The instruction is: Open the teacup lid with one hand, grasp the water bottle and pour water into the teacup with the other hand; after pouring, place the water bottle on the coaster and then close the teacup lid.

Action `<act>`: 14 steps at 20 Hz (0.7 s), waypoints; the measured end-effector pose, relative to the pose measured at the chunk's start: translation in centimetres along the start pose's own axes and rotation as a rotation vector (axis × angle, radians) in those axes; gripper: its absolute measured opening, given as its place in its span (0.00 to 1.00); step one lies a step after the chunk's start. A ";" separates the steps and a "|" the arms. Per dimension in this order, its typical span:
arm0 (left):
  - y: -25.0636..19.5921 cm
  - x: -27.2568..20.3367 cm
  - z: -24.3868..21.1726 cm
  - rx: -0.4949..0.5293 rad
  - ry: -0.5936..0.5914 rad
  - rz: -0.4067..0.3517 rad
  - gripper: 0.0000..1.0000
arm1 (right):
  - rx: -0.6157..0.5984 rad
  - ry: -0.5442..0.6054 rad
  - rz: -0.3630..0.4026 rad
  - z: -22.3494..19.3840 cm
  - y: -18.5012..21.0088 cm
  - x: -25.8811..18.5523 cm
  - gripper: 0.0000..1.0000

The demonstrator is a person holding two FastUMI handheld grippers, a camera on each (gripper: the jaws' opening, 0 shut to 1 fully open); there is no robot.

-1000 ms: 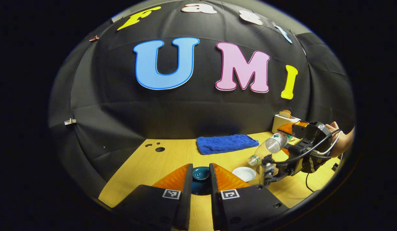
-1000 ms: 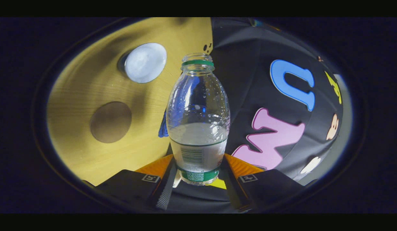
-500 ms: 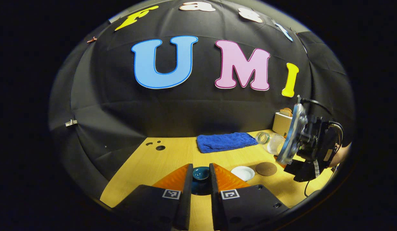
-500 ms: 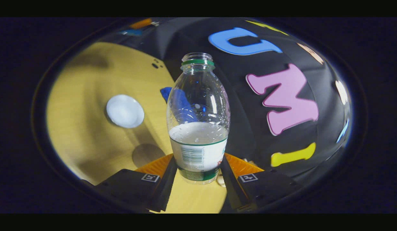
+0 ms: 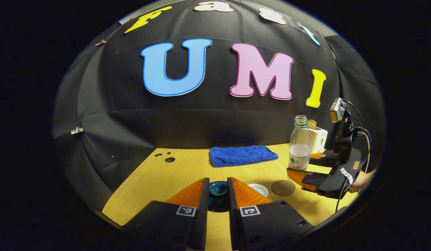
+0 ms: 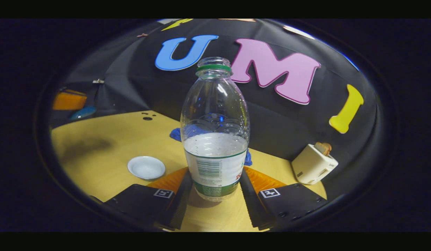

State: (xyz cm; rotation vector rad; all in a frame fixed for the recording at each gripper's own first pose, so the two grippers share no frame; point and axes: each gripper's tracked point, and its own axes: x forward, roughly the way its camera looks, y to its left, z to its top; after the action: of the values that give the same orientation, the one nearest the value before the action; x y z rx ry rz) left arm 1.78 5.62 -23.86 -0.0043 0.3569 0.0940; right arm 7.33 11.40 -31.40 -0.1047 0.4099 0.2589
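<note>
Yellow counter (image 5: 187, 167): L gripper (image 5: 217, 190) pinches lid (image 5: 218, 188); white teacup (image 5: 258, 189) beside it, coaster (image 5: 283, 187) bare. R gripper (image 6: 215, 184) clamps upright bottle (image 6: 214, 139) above coaster. Pouring likely done; bottle placement & lid closing left.

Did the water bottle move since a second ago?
Yes. The water bottle was tipped over by the white teacup a second ago. Now it stands upright in the right claw, farther right, just past the brown coaster.
</note>
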 end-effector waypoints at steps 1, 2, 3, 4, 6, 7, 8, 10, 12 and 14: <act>-0.3 0.1 -0.2 -0.005 0.004 -0.003 0.27 | 0.038 -0.006 0.014 -0.2 0.1 0.3 0.75; -0.6 0.3 -0.4 -0.007 0.008 -0.006 0.31 | 0.071 -0.006 0.026 -0.5 0.2 0.6 0.75; -0.8 0.5 -0.5 -0.008 0.010 -0.007 0.31 | 0.103 -0.002 0.038 -0.7 0.3 0.9 0.75; -0.9 0.6 -0.6 -0.007 0.012 -0.007 0.31 | 0.133 0.002 0.047 -1.0 0.4 1.1 0.75; -1.1 0.9 -0.7 -0.002 0.015 -0.007 0.31 | 0.169 0.006 0.045 -1.7 0.4 1.7 0.75; -1.1 1.1 -0.9 0.000 0.018 -0.007 0.31 | 0.181 0.010 0.041 -2.3 0.3 2.1 0.75; -1.2 1.2 -0.8 0.001 0.018 -0.008 0.31 | 0.191 0.015 0.038 -2.7 0.2 2.4 0.75; -1.2 1.4 -1.0 0.008 0.022 -0.009 0.31 | 0.208 0.017 0.033 -3.2 0.1 3.0 0.75; -1.3 1.7 -1.1 0.016 0.024 -0.014 0.31 | 0.218 0.027 0.029 -3.9 0.0 3.2 0.75; -1.3 2.0 -1.1 0.022 0.028 -0.018 0.31 | 0.228 0.038 0.023 -4.5 0.0 3.3 0.75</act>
State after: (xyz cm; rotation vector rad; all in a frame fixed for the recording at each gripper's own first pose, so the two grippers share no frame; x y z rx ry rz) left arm 3.41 4.50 -25.58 0.0129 0.3853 0.0719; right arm 8.56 11.47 -36.84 0.1193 0.4759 0.2317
